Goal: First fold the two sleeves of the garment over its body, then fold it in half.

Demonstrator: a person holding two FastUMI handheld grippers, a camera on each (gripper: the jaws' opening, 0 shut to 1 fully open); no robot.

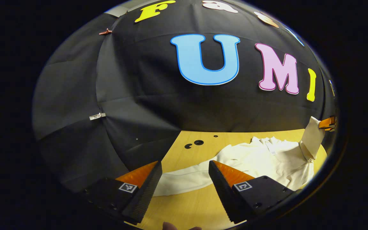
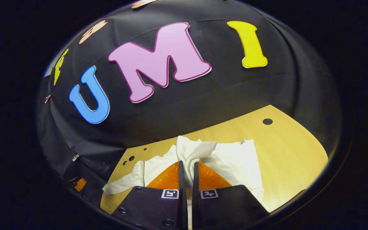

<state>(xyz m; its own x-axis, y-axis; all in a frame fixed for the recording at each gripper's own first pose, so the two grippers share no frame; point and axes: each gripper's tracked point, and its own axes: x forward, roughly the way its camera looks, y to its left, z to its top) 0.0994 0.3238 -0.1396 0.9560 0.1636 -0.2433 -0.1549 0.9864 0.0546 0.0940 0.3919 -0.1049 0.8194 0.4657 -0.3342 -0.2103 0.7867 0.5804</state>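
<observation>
Cream-white cloth garment spread on the pale wooden worktop, toward 3 o'clock in left gripper view. Left hand-held gripper spread apart, holding nothing, above the hem. Right hand-held gripper clamped on a raised sleeve at 12 o'clock.

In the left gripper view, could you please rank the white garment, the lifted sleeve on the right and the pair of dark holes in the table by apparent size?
1. White garment, largest.
2. Lifted sleeve, held up by the right gripper.
3. Pair of dark holes in the table, smallest, though they lie farther from the camera.
</observation>
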